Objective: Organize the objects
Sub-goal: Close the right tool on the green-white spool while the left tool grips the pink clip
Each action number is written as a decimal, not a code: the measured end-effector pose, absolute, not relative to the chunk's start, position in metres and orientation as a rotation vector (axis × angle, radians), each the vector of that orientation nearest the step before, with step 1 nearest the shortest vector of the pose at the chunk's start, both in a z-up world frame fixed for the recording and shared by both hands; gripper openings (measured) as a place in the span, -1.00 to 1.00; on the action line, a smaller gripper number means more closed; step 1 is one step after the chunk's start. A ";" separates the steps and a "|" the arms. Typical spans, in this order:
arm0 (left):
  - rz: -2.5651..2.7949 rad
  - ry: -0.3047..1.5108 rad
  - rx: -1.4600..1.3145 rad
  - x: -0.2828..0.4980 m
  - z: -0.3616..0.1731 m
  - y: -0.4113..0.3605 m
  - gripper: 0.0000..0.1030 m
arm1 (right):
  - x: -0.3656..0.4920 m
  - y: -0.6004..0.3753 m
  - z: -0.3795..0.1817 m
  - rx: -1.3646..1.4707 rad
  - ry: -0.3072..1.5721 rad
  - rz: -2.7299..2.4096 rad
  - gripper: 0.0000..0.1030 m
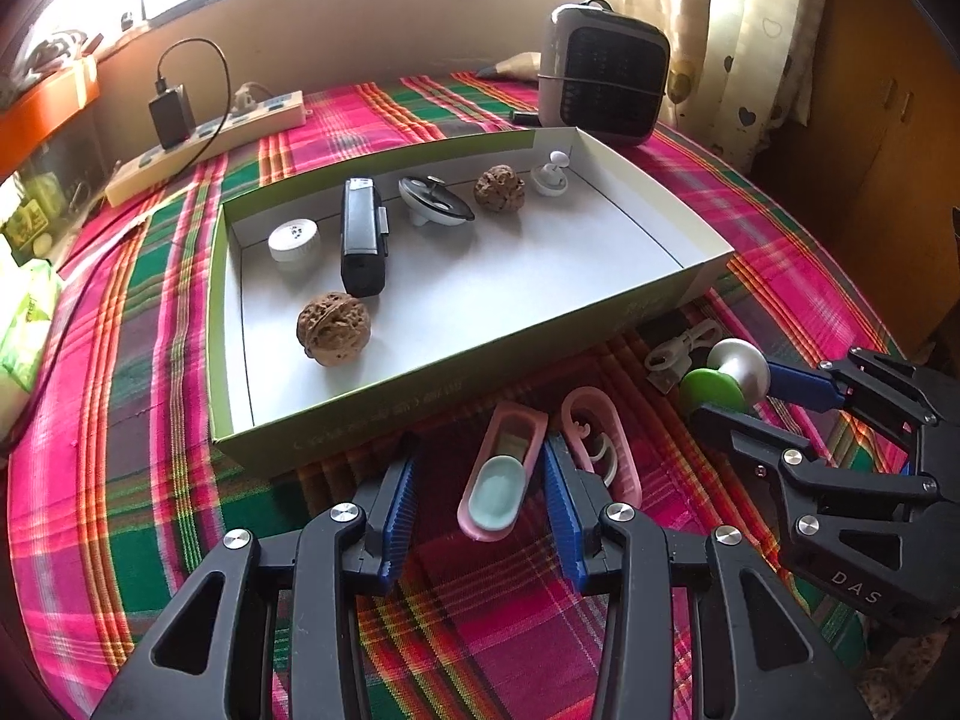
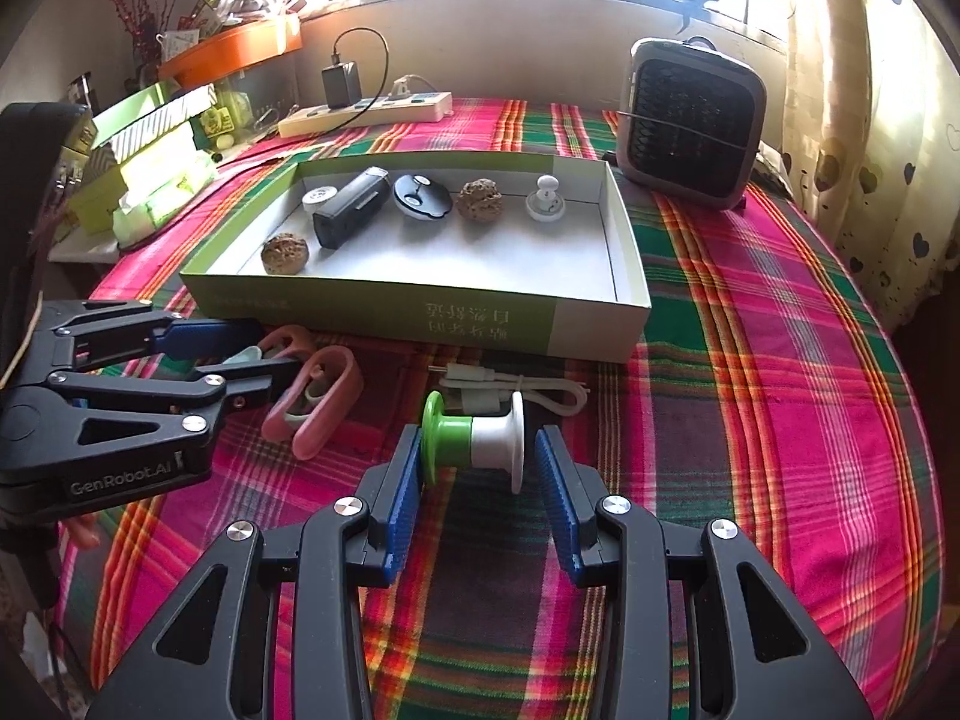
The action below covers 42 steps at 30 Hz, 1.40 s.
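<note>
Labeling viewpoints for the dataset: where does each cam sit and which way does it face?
Left wrist: on the left gripper, looking down-forward; jaws straddle a pink case; right gripper at right.
Right wrist: on the right gripper, looking down-forward; jaws straddle a green-and-white spool; left gripper at left.
Shared: open box, heater, plaid cloth.

1. Plaid cloth (image 2: 750, 360) covering the table.
2. Grey heater (image 2: 696, 120), upright at the cloth's far right.
3. Power strip (image 2: 366, 111) by the wall, with a black charger (image 2: 341, 84) plugged in.
4. Orange tray (image 2: 234, 51), far left.
5. Heart-print curtain (image 2: 870, 138), right.
</note>
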<state>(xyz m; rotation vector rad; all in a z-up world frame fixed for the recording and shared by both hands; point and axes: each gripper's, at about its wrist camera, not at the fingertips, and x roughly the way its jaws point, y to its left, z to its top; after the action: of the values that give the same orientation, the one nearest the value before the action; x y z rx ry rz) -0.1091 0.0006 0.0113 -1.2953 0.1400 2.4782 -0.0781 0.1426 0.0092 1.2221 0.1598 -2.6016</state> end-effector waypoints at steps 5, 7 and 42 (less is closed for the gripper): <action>2.505 0.123 -1.291 -0.109 0.011 0.001 -0.27 | -0.082 0.143 0.006 1.241 0.164 -2.581 -0.24; 2.520 0.110 -1.289 -0.110 0.011 0.001 -0.31 | -0.083 0.141 0.006 1.242 0.171 -2.577 -0.24; 2.638 0.086 -1.249 -0.100 0.023 -0.007 -0.69 | -0.084 0.139 0.017 1.179 0.142 -2.570 -0.35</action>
<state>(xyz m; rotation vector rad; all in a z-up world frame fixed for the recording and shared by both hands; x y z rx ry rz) -0.0995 -0.0066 0.0232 -1.2492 0.0856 2.6381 -0.0842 0.1393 0.0167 1.1791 0.1417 -2.5701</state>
